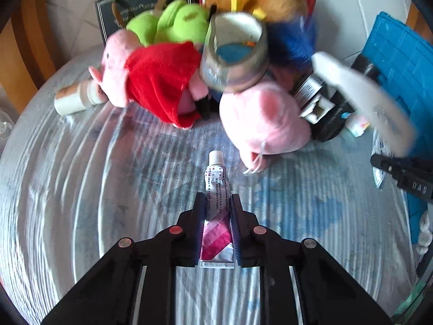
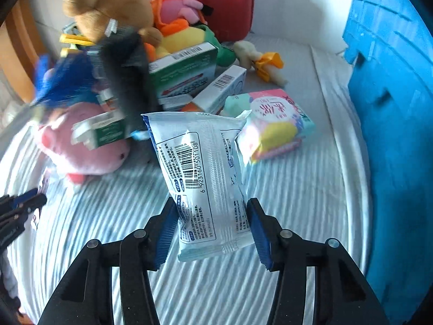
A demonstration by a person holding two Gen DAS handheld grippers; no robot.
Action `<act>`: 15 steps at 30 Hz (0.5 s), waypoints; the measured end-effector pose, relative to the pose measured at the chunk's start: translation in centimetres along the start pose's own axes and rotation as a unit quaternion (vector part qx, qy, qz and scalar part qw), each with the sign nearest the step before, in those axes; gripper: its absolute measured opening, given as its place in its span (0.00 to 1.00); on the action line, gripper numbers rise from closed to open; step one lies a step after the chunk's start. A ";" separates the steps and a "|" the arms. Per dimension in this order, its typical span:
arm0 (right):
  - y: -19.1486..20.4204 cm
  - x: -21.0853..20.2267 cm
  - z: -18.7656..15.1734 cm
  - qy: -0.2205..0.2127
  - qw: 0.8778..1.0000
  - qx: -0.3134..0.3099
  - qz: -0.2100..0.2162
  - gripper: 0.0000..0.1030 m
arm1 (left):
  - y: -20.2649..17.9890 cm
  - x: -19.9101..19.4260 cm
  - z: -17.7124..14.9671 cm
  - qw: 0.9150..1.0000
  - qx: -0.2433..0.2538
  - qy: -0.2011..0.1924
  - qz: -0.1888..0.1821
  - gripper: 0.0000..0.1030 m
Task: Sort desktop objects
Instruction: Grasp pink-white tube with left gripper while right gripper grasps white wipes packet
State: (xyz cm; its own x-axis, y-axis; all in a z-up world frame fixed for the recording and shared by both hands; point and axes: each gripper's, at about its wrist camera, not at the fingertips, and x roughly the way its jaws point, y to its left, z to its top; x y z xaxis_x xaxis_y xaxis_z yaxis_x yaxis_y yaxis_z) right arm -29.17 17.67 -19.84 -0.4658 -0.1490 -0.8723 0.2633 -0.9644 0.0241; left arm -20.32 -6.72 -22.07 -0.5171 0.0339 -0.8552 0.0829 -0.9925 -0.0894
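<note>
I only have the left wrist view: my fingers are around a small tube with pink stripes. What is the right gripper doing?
Observer: The right gripper has a white wet-wipe packet between its fingers, barcode side facing the camera.
Operator: Is it clamped?
Observer: Both blue pads touch the packet's sides and the wrapper creases there, so it looks shut on it.
Operator: What lies just beyond that packet?
Observer: A pastel tissue pack on the striped cloth, with a pile of white-and-green boxes behind it.
Operator: Where is the bin from there?
Observer: The blue crate stands along the right edge, wall toward the camera.
</note>
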 end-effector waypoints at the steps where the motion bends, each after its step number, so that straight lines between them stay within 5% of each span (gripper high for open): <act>1: 0.3 -0.8 -0.3 -0.005 1.000 -0.003 0.002 0.50 | -0.2 -0.9 -0.1 1.000 0.001 -0.009 -0.001 0.17; 8: 2.1 -8.6 -1.4 -0.077 0.997 -0.026 0.015 0.50 | -2.3 -8.6 1.1 0.995 0.019 -0.098 -0.012 0.17; 15: 3.5 -17.0 -1.8 -0.179 0.982 -0.055 0.020 0.50 | -6.1 -16.9 0.8 0.980 0.044 -0.195 -0.009 0.17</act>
State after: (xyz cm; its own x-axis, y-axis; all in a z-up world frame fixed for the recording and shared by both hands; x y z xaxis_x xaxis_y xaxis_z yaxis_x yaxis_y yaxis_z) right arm -18.79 17.26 -5.81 -0.7149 -0.2729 -0.6438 0.3678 -0.9298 -0.0143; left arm -12.82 -1.33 -6.66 -0.8055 0.0203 -0.5922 0.0064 -0.9991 -0.0429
